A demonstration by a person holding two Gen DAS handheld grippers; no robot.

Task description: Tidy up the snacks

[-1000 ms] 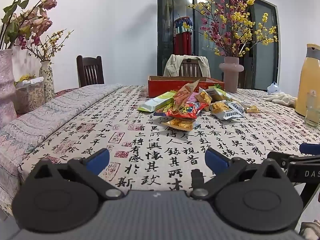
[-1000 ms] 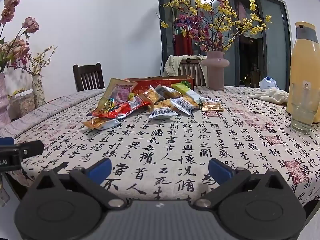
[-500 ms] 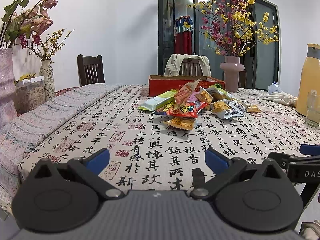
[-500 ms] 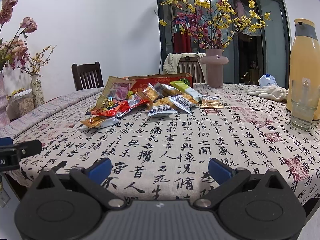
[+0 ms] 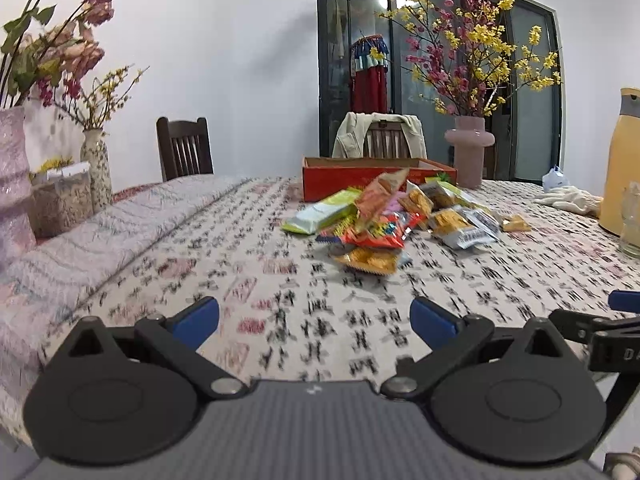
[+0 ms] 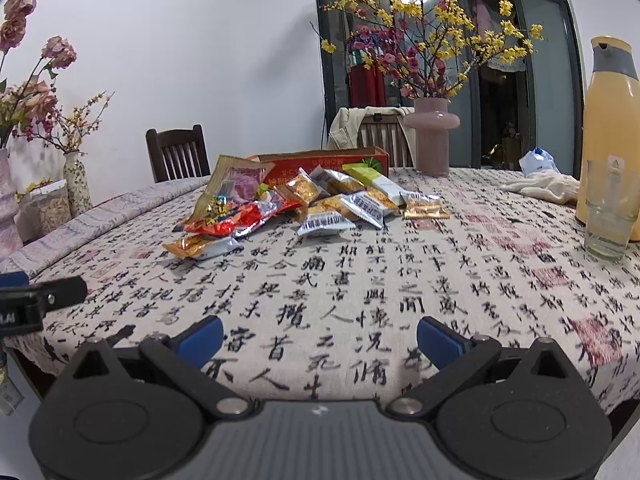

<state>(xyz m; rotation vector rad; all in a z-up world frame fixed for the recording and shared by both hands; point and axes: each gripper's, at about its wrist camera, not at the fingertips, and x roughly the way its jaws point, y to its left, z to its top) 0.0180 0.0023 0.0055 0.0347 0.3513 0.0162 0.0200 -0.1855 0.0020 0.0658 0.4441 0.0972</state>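
A pile of snack packets (image 5: 384, 220) lies mid-table on the calligraphy-print cloth, in front of a shallow red cardboard box (image 5: 376, 174). The pile (image 6: 304, 204) and the box (image 6: 324, 164) also show in the right wrist view. An orange packet (image 5: 370, 258) lies nearest on the left of the pile. My left gripper (image 5: 314, 320) is open and empty, low over the table's near edge. My right gripper (image 6: 318, 338) is open and empty, also near the front edge, to the right of the left one.
A pink vase (image 6: 432, 136) of blossom branches stands behind the box. A yellow jug (image 6: 612, 132) and a glass (image 6: 610, 216) stand at the right, white cloth (image 6: 544, 186) beside them. Vases (image 5: 96, 168) and a container (image 5: 60, 200) stand far left. Chairs stand beyond the table.
Both grippers have moved slightly forward toward the snack pile. Both stay open and empty.
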